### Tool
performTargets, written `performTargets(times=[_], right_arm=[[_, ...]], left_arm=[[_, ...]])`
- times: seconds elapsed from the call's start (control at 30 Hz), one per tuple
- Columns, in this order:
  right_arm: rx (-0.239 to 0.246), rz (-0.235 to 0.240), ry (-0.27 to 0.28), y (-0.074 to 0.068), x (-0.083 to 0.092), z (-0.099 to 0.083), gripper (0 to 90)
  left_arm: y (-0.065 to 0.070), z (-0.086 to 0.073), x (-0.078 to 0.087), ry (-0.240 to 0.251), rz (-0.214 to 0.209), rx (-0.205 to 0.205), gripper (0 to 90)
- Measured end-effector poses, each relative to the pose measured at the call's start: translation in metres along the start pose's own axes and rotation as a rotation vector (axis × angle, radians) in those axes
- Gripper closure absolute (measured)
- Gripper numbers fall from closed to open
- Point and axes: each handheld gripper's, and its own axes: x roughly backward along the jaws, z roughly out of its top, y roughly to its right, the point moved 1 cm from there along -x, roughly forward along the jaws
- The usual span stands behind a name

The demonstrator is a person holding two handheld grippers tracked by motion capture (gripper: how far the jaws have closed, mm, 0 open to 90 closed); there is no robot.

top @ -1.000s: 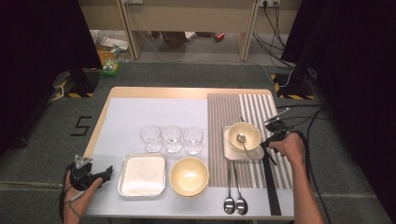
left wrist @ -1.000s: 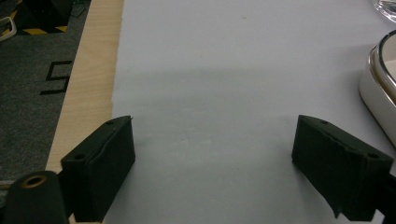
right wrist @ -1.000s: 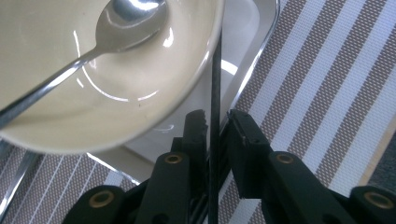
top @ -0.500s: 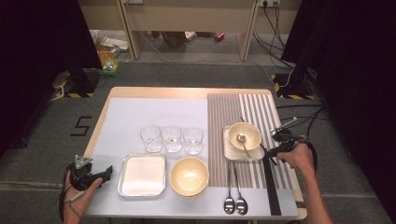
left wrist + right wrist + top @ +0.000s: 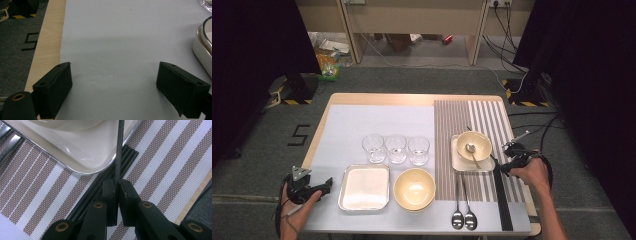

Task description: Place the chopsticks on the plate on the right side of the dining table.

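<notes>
Gripping a thin black stick (image 5: pixel 119 150) between nearly closed jaws, which have just been closing, the right gripper (image 5: pixel 117 185) sits over the striped mat (image 5: pixel 45 195) at the table's right side; the stick runs up across the edge of a small steel tray (image 5: pixel 82 157) bearing a bowl (image 5: pixel 473 144); the left gripper (image 5: pixel 113 85) rests near the table's left front corner over the pale blue mat (image 5: pixel 120 37), its jaws wide apart and empty, beside a larger steel tray (image 5: pixel 364 187).

Right gripper (image 5: pixel 117 195) fingers (image 5: pixel 109 195) just closing on chopstick (image 5: pixel 119 147)
</notes>
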Motion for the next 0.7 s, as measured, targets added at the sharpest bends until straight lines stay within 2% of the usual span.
performTargets(times=[0.7], right_arm=[[0.008, -0.018, -0.004, 0.001, -0.005, 0.028, 83.6]], left_arm=[[0.000, 0.000, 0.000, 0.002, 0.000, 0.002, 12.3]])
